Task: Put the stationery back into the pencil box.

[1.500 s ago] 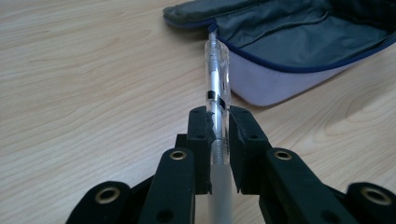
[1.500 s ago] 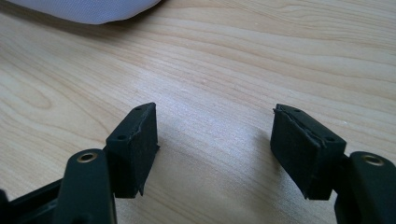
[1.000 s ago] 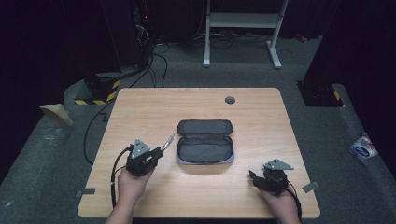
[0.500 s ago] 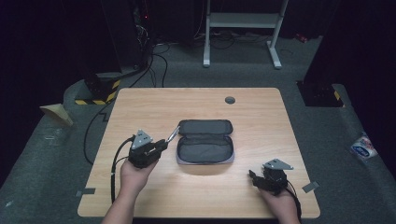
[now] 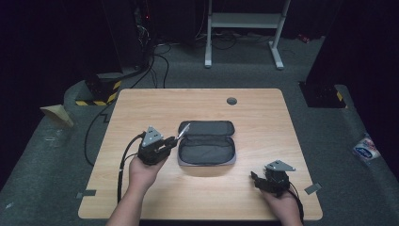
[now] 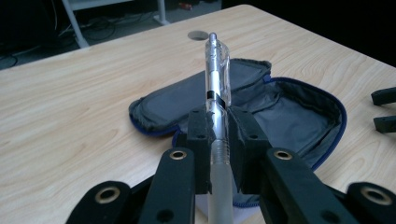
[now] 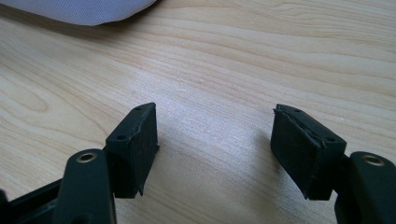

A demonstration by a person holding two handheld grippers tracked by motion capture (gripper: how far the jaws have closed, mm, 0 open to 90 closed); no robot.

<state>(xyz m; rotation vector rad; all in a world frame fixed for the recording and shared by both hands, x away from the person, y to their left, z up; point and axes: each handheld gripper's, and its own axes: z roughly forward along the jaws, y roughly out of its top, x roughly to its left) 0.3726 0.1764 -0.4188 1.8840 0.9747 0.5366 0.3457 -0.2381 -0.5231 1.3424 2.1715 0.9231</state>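
A white shelf frame [image 5: 244, 28] and yellow-black striped tape [image 5: 101, 96] sit beyond the table [image 5: 141, 113].

Black two-jaw left tool [image 5: 170, 142] and right tool [image 5: 254, 177], grey three-cornered plates, brass-ringed screws, black trailing cables

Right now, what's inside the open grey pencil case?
The grey fabric pencil case shows bare lining. The clear plastic pen in the left gripper hides part of it.

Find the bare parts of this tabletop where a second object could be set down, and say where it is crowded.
Free: the wide strip of table behind the open pencil case, apart from the round grommet; also the right side, between case and edge. Crowded: the case's left end, where the left gripper holds a pen, and the front right corner by the right gripper.
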